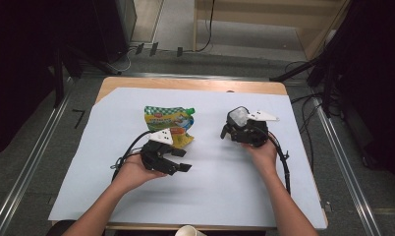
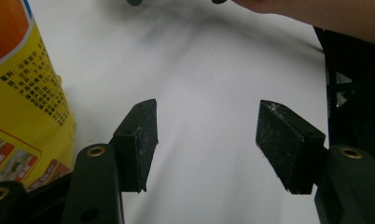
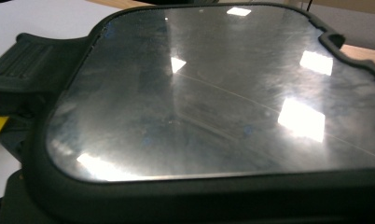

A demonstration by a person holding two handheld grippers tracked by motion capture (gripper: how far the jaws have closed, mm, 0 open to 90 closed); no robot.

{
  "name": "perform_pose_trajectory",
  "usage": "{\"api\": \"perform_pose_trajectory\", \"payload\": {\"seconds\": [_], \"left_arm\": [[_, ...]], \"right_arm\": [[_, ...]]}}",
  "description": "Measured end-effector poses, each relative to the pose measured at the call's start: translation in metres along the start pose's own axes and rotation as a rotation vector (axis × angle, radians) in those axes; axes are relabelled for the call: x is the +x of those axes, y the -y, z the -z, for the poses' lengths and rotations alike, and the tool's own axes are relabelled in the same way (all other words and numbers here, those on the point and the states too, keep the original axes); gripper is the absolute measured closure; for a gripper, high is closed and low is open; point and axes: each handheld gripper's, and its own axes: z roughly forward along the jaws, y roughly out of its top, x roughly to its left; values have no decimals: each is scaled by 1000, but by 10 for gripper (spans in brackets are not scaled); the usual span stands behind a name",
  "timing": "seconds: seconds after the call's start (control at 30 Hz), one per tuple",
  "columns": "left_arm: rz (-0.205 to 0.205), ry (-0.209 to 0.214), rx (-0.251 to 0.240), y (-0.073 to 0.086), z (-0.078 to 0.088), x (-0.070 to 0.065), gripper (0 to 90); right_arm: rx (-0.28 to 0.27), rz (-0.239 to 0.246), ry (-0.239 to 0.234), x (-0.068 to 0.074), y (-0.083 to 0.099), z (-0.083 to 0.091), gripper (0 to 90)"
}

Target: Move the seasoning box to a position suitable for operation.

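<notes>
A: Starting at the left: why does the flat yellow and green printed foil pouch with the green corner spout (image 1: 169, 126) lie on the white paper sheet (image 1: 77, 172) just beyond your left gripper (image 1: 178, 160)?

B: My guess is you have set it down or not yet taken it. Your jaws stand apart with only bare paper between them, and in the left gripper view the pouch (image 2: 22, 107) sits to the left of the pads (image 2: 141, 144), outside the gap. Its skin looks thin, glossy and crinkled, so it should buckle if pinched.

A: And the pads themselves?

B: Dull black blocks, scuffed and slightly gritty, made to bite on slick film.

A: What about the right?

B: Your right gripper (image 1: 240, 126) is raised off the sheet, well apart from the pouch. A rounded glossy panel in a black rubbery frame (image 3: 213, 93) covers its own view, mirroring ceiling lights. Whether those jaws are apart or together I cannot tell.
</notes>
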Motion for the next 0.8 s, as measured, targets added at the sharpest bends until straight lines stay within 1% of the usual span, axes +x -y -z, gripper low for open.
{"api": "perform_pose_trajectory", "payload": {"seconds": [0.13, 0.17, 0.2, 0.23, 0.3, 0.33, 0.4, 0.5, 0.53, 0.6, 0.63, 0.67, 0.7, 0.77, 0.8], "left_arm": [[-7, 12, 5, -2, -3, 2, 402], [-6, 16, -2, -3, -3, 2, 407], [-6, 16, -2, -3, -3, 2, 410], [-7, 21, -11, -3, -4, 3, 421], [1, 40, -3, -5, -7, 4, 426], [15, 55, -1, -6, -8, 6, 426], [34, 62, 1, -7, -10, 7, 426], [34, 63, 3, -9, -13, 7, 427], [28, 62, 7, -10, -13, 7, 427], [26, 61, 4, -11, -14, 8, 425], [16, 55, 10, -13, -15, 8, 423], [16, 55, 10, -13, -15, 8, 424], [16, 44, 21, -14, -16, 9, 425], [33, 36, 29, -14, -17, 10, 431], [33, 36, 29, -14, -17, 10, 434]], "right_arm": [[9, 13, -8, 9, 3, 13, 156], [14, 16, -8, 11, 4, 16, 156], [14, 16, -8, 11, 4, 16, 156], [13, 23, -13, 15, 6, 22, 156], [11, 22, -17, 18, 8, 26, 156], [13, 22, -19, 19, 8, 27, 156], [17, 31, -23, 23, 11, 32, 156], [20, 30, -26, 26, 13, 36, 156], [26, 34, -30, 29, 17, 41, 156], [25, 32, -34, 32, 19, 43, 157], [28, 33, -35, 34, 21, 45, 156], [28, 33, -35, 34, 21, 45, 156], [33, 36, -46, 38, 24, 47, 156], [38, 31, -70, 41, 26, 46, 157], [38, 31, -70, 41, 26, 46, 157]]}}
